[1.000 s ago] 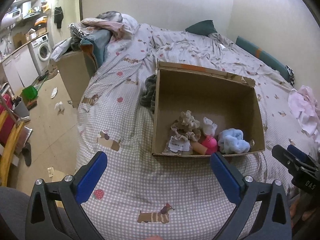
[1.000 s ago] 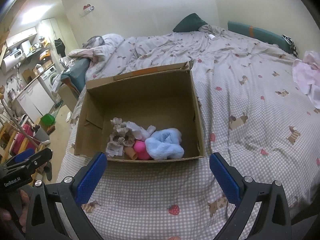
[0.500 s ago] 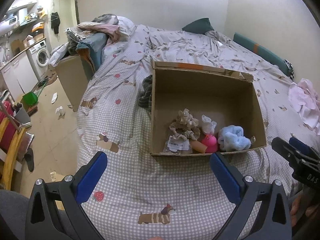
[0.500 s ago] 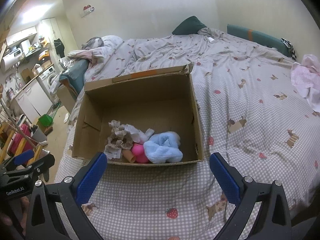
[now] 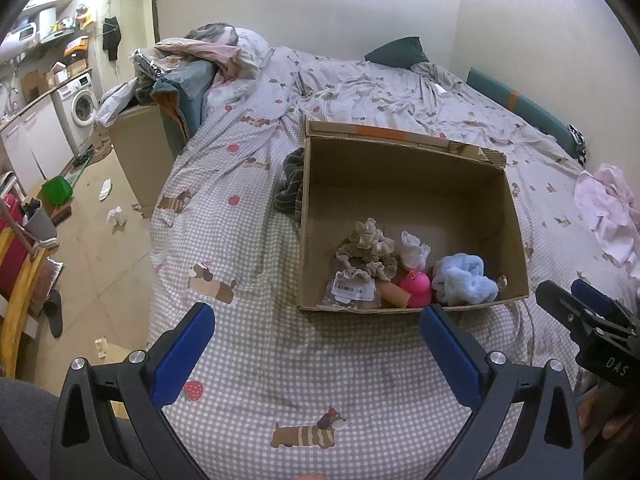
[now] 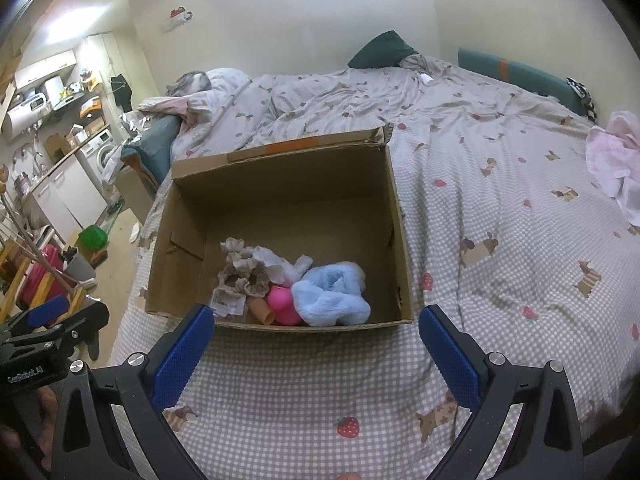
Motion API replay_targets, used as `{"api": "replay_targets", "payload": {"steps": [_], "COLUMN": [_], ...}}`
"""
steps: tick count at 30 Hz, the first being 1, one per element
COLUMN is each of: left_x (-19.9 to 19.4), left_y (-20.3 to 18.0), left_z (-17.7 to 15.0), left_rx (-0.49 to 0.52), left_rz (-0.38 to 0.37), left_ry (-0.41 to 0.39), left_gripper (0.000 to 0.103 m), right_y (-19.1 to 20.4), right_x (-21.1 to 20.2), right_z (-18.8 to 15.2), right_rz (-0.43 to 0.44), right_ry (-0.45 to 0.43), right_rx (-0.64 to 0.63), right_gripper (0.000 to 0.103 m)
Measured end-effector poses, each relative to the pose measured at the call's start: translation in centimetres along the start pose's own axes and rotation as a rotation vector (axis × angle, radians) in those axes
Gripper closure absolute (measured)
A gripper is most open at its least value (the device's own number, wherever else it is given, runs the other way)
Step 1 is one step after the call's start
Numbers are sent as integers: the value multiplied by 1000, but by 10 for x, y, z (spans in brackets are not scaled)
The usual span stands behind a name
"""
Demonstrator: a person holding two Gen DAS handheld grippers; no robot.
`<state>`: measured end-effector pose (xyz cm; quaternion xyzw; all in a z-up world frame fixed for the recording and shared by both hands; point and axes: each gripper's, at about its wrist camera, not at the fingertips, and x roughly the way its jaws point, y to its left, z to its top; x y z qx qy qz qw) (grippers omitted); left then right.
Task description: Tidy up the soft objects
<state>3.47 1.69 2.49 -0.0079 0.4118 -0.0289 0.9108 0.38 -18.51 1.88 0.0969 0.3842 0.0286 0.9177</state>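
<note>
Right tongs read "DAS"; left tongs read "GenRobot.AI".

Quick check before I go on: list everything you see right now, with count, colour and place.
cardboard box: one, brown, open on the bed
fluffy cloth: one, light blue, box near right
toy: one, pink, box near wall
scrunchies: a cluster, beige, box near left
white cloth: one, behind the toy
striped cloth: one, dark, outside the box's left wall
pink garment: one, bed's right edge
pillow: one, dark green, far end
bedspread: one, grey check
left hand-held gripper: open, empty
right hand-held gripper: open, empty
</note>
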Motion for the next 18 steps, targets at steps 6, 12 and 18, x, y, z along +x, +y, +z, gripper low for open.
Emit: {"api": "replay_targets", "payload": {"steps": [6, 12, 18], "left_x": [0, 0, 1], "left_y": [0, 0, 0], "left_z": [0, 0, -1], "left_rx": [3, 2, 1], "left_rz": [-4, -2, -3], "left_ry": [1, 2, 6], "left_gripper": [1, 1, 1], "right_y": [2, 2, 4], "right_x": [4, 3, 3], "right_z": [0, 0, 3], "right_rz": [5, 7, 15], "right_ry": [4, 5, 3], "right_rx": [-4, -5, -5], "right_gripper": [0, 0, 0]}}
